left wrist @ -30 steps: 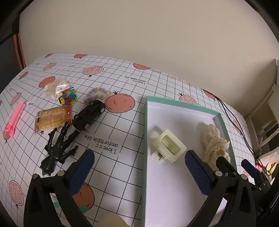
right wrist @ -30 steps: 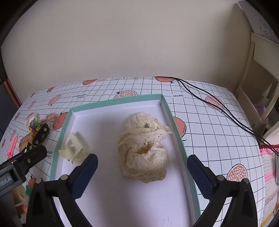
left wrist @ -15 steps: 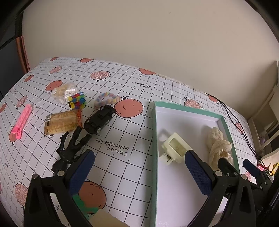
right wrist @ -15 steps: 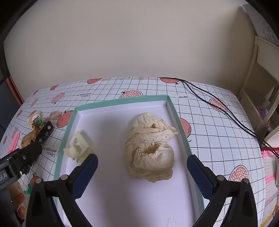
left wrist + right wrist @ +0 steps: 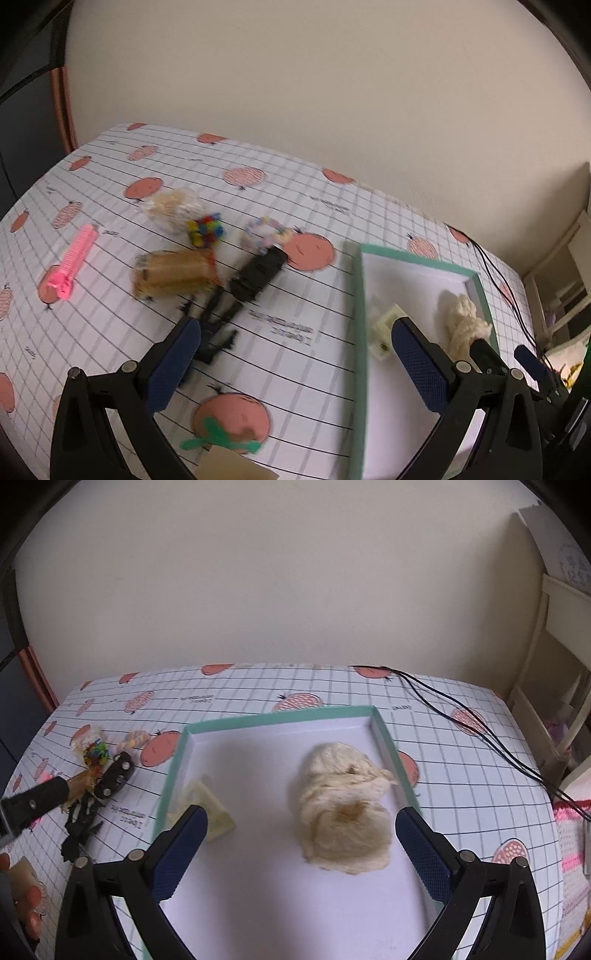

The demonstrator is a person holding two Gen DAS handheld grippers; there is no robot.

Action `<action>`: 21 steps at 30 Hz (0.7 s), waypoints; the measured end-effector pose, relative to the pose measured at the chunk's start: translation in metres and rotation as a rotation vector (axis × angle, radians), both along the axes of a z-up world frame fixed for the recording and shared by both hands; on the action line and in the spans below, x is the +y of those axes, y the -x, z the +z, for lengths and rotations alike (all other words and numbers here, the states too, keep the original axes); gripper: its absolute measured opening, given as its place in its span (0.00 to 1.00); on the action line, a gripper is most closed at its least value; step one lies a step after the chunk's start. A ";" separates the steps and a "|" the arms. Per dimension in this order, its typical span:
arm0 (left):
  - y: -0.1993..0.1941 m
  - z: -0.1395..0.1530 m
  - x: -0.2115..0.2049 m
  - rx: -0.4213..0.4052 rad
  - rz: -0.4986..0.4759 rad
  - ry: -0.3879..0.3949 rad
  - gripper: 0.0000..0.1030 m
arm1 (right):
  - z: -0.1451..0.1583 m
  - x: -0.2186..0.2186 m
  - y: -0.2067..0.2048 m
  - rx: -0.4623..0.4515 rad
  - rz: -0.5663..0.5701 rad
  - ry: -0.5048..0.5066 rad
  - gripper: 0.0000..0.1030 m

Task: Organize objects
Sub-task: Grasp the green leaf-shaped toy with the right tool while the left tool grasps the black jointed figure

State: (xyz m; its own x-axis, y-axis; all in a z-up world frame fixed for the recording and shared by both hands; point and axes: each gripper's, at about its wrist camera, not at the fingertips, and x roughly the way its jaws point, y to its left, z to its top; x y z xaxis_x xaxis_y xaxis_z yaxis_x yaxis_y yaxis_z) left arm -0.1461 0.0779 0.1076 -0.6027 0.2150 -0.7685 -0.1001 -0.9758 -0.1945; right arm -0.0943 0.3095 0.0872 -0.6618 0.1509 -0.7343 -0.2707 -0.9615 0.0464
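We are looking across a bench (image 5: 332, 206) covered in a white grid cloth printed with red fruit. Going left to right, a pink comb-like clip (image 5: 72, 262) is lying alone near the left edge. Next to it a loose cluster is waiting outside the tray, probably still to be sorted: a clear bag of pale pieces (image 5: 173, 208), a knot of coloured beads (image 5: 205, 230), a wrapped tan snack (image 5: 173, 273), a pastel ring (image 5: 266, 233), a black toy car (image 5: 258, 277) and a black figure (image 5: 216, 325) lying flat just in front of the car.

We are holding the left hand-held gripper (image 5: 295, 363) above the bench with its blue pads spread wide and nothing between them; it is straddling the gap between the cluster and the tray, which suggests it is heading for the next loose toy, likely the figure nearest its left pad.

Further right, the teal-rimmed white tray (image 5: 280, 716) is serving as the collection place. It is already holding a small cream plastic piece (image 5: 208, 812) near its left wall and a crumpled cream lace cloth (image 5: 343, 808) toward its right wall.

The right hand-held gripper (image 5: 301, 853) is hovering over the tray, also wide and empty, seemingly idle above the cloth. Black cables (image 5: 480, 731) are trailing across the far right of the bench
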 end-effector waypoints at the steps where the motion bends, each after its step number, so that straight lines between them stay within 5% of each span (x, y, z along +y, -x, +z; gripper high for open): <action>1: 0.001 0.001 -0.006 0.000 0.015 0.002 1.00 | 0.001 -0.003 0.001 0.002 0.005 -0.002 1.00; 11: 0.012 0.001 -0.090 0.000 0.153 -0.057 1.00 | 0.016 -0.076 0.022 0.055 0.129 0.006 0.96; 21: 0.029 -0.029 -0.153 -0.106 0.212 -0.053 1.00 | -0.007 -0.158 0.042 -0.053 0.290 -0.019 0.94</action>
